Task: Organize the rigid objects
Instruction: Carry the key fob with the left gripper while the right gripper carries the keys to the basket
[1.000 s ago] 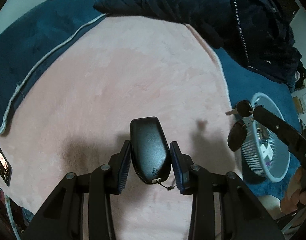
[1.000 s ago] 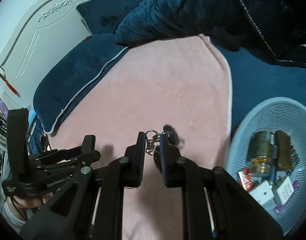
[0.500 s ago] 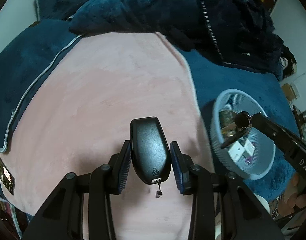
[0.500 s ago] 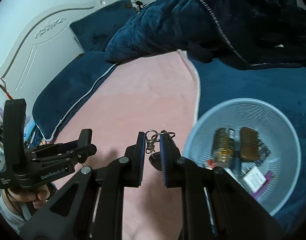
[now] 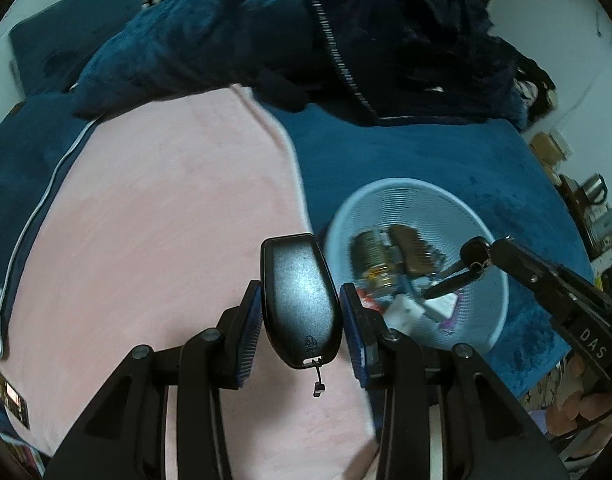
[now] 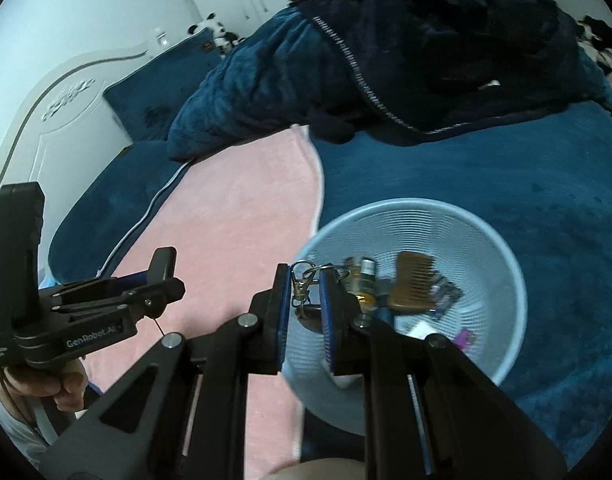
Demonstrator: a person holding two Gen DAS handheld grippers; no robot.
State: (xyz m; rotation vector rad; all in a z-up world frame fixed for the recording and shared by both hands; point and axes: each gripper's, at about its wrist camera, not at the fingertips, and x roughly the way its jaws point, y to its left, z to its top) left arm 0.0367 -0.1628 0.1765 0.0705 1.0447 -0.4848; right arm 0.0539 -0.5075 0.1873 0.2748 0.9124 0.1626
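Note:
My left gripper is shut on a black oblong case with a short cord hanging from its near end. It hovers over the pink blanket's right edge, just left of a pale blue mesh basket. My right gripper is shut on a bunch of keys by its metal clasp and ring. In the left wrist view the keys hang above the basket's inside. The basket holds a wooden comb, a small amber bottle and several small packets.
The basket stands on a blue bedspread beside the pink blanket. A heap of dark blue quilt and clothing lies along the back. A white headboard rises at the left. A person's hand holds the left gripper's handle.
Both grippers have swung right from over the pink blanket towards the basket, each keeping its hold. The keys now hang over the basket, which has come much nearer in both views.

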